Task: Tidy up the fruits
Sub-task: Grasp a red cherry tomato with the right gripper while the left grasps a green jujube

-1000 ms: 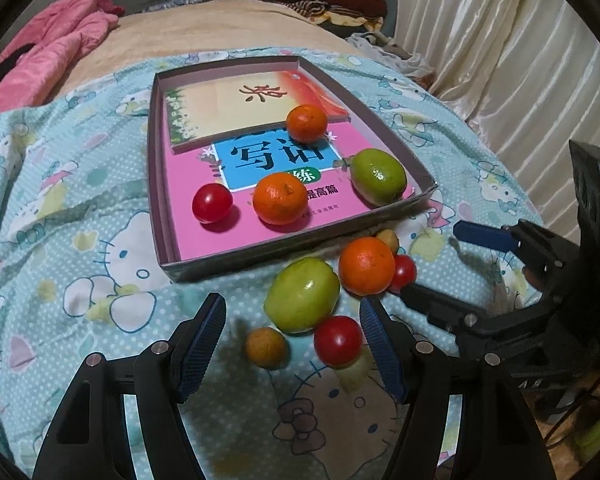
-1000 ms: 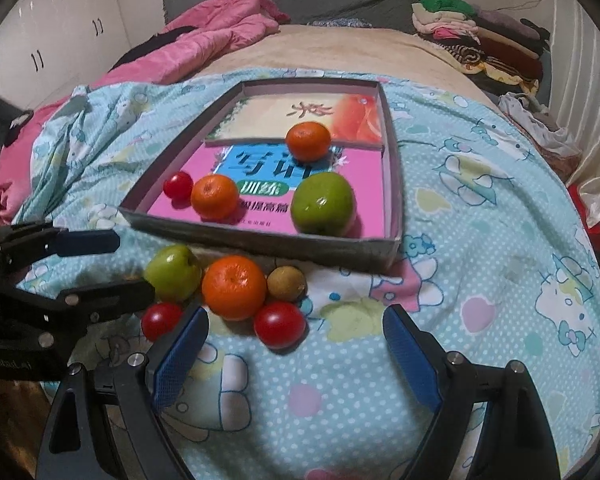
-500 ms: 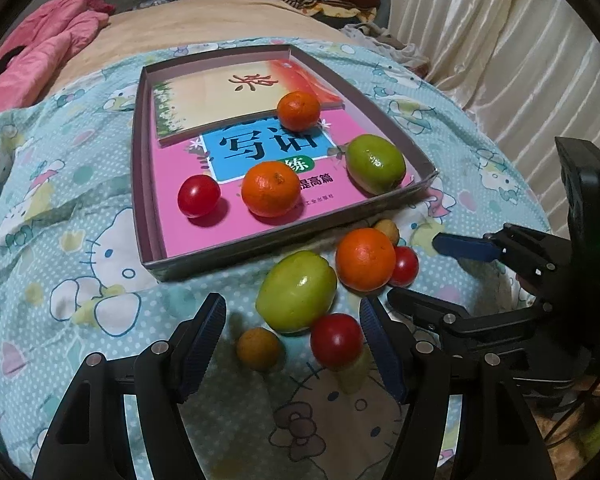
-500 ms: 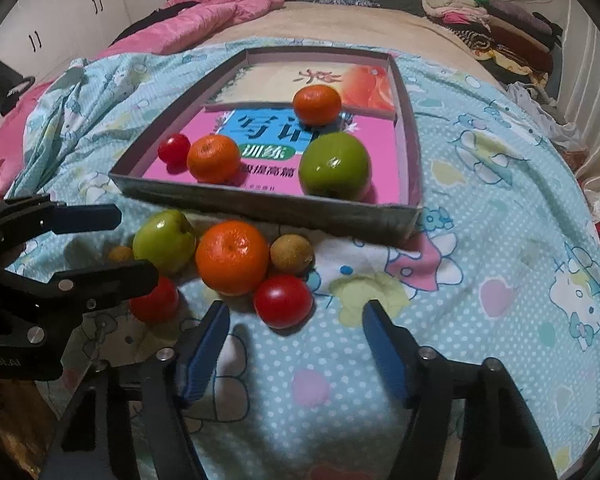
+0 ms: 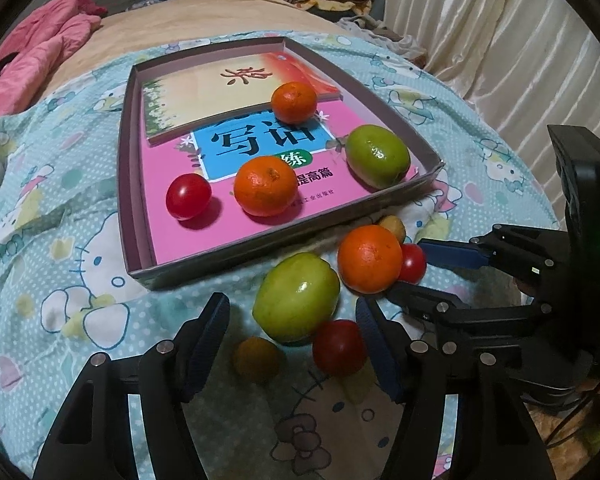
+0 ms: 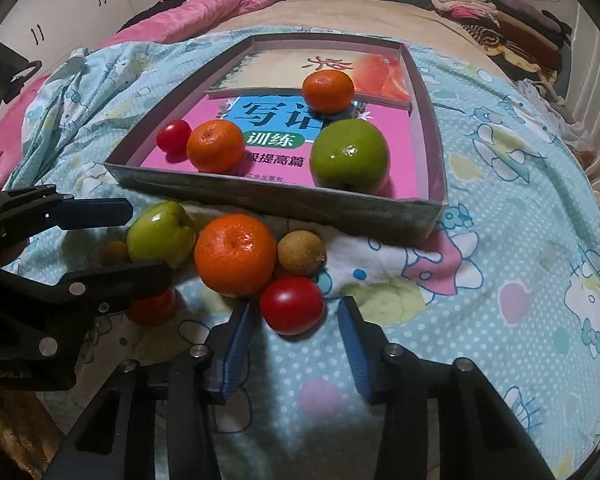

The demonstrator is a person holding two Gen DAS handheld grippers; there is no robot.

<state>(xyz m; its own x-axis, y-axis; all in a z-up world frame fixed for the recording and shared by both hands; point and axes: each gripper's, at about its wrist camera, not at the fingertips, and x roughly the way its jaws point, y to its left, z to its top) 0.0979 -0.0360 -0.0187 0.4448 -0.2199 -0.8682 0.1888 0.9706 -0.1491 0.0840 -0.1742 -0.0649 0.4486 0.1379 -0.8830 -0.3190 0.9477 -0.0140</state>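
Right gripper (image 6: 294, 338) stands partly open, blue pads flanking a glossy red tomato (image 6: 292, 305) without touching it. Left gripper (image 5: 292, 346) is open wide and empty, a green apple (image 5: 296, 297), a second tomato (image 5: 339, 346) and a small brown fruit (image 5: 256, 359) lying between its fingers. All rest on the blanket (image 6: 520, 208), beside a large orange (image 6: 235, 254), just outside the cardboard tray (image 6: 284, 200).

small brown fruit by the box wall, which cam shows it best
Right wrist view: the small brown fruit sits whole beside the big orange. In the left wrist view only its top shows behind that orange.
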